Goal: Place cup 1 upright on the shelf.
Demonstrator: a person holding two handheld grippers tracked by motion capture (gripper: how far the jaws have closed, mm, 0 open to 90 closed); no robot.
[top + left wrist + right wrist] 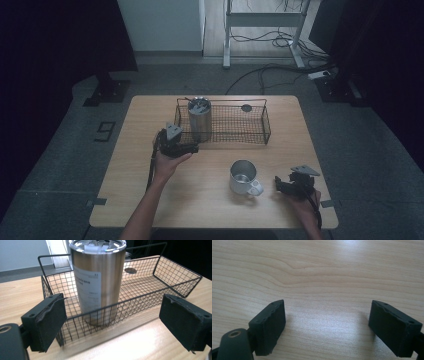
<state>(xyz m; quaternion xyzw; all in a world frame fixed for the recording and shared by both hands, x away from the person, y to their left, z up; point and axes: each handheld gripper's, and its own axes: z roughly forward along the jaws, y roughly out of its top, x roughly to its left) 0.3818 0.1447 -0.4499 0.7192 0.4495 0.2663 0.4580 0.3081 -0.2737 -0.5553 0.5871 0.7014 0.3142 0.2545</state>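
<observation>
Nearest me, at the right front of the table (pixel 200 200), my right gripper (pixel 276 184) lies low in my hand, pointing left. In the right gripper view its jaws stand released, wide apart over bare wood, with nothing between them. Just left of it stands a steel mug (pixel 243 177), upright, its handle turned toward that gripper; the two are close but apart.

Farther in and to the left, my left gripper (pixel 194 147) points right along the front of the basket (pixel 240 142). Its jaws are also released and grasp nothing: in the left gripper view the pads (pixel 51 317) hang on my side of the wire wall, with the basket's near left corner just beyond them.

Behind that wall the tumbler (pixel 97 282) stands upright in the left end of the basket, lid on, its white label (pixel 88 287) facing my left gripper. My jaws do not touch it; the front wire runs between us. In the high view the tumbler (pixel 199 119) rises well above the rim.

Farther still, a small dark disc (pixel 130 270) lies flat on the basket floor near the back wall, well apart from the tumbler.
</observation>
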